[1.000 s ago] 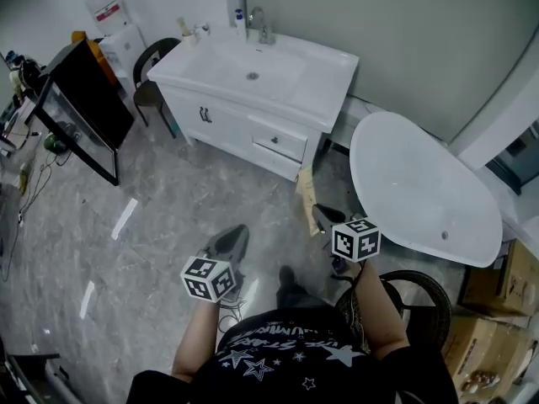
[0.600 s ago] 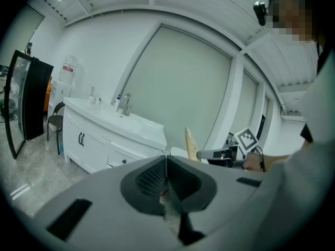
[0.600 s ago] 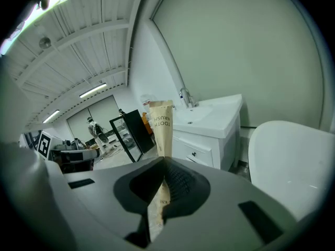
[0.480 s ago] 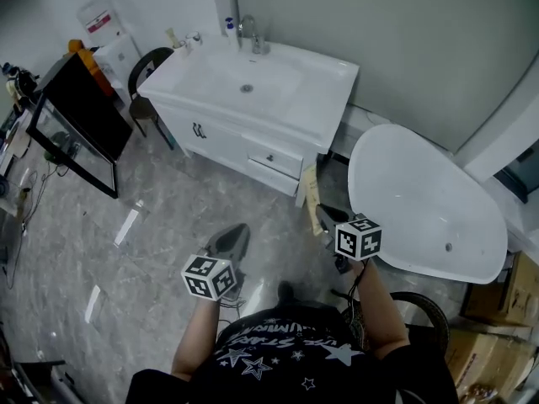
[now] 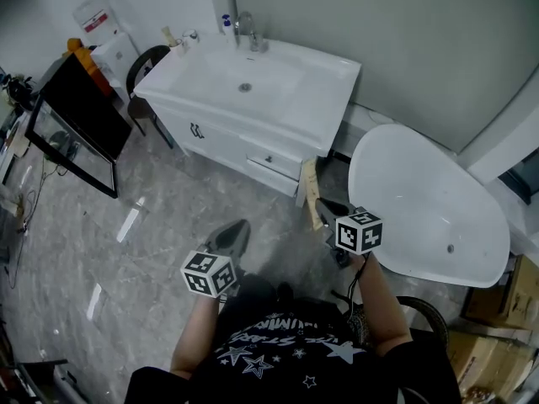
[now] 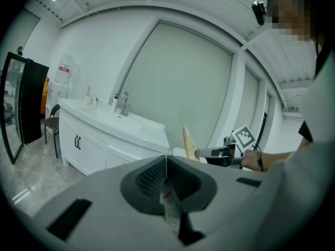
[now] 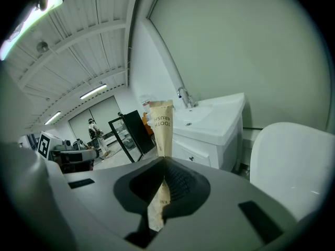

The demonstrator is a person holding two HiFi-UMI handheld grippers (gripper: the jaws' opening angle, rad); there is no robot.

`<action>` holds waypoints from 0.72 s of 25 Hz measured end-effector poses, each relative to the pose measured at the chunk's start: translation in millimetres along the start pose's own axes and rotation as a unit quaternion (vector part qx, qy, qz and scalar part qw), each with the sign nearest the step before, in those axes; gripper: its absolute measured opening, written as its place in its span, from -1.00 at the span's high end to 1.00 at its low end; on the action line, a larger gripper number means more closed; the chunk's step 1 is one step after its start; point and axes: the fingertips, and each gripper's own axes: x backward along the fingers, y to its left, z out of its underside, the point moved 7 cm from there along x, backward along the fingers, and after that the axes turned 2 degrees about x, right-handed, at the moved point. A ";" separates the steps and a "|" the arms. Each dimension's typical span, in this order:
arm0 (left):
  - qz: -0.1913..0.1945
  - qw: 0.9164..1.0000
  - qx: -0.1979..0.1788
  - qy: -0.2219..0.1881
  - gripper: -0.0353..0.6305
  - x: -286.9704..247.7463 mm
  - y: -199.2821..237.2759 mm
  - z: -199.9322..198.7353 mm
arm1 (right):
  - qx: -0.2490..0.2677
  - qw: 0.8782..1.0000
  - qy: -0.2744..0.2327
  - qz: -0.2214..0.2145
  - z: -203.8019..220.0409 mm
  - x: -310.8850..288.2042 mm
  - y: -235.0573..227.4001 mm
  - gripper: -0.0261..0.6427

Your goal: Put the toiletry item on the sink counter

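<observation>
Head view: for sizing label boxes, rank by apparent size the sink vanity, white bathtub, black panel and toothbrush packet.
1. sink vanity and white bathtub, too close to separate.
2. black panel.
3. toothbrush packet, clearly smallest.

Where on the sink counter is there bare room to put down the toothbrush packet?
The toothbrush packet should fit best on the flat counter right of the basin, up to the wall: that patch is bare. Its front edge is narrow. The back edge left of the faucet is crowded with small toiletries.

White sink surface point(image 5: 324, 78) at upper centre; tan toothbrush packet point(image 7: 160, 127) (dark lettering); grey marbled floor point(image 5: 168, 217); white bathtub point(image 5: 421, 192) at right.
</observation>
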 end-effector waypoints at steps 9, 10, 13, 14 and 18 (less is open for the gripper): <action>0.020 1.000 0.005 0.006 0.83 -35.2 36.9 -19.5 | -0.009 1.000 -0.004 0.028 -16.0 -22.1 -14.4 0.88; 0.026 1.000 0.001 0.006 0.83 -42.2 42.1 -25.6 | -0.011 0.999 -0.006 0.032 -20.1 -26.8 -17.2 0.87; 0.040 0.999 -0.007 0.009 0.83 -64.2 61.3 -45.2 | -0.018 0.999 -0.008 0.047 -34.7 -45.8 -26.8 0.88; 0.044 0.999 -0.007 0.010 0.83 -70.6 68.5 -51.3 | -0.022 0.998 -0.008 0.050 -39.5 -53.0 -28.9 0.88; 0.061 0.998 -0.008 0.018 0.83 -94.8 101.8 -72.2 | -0.029 0.998 -0.007 0.062 -58.4 -85.1 -35.3 0.87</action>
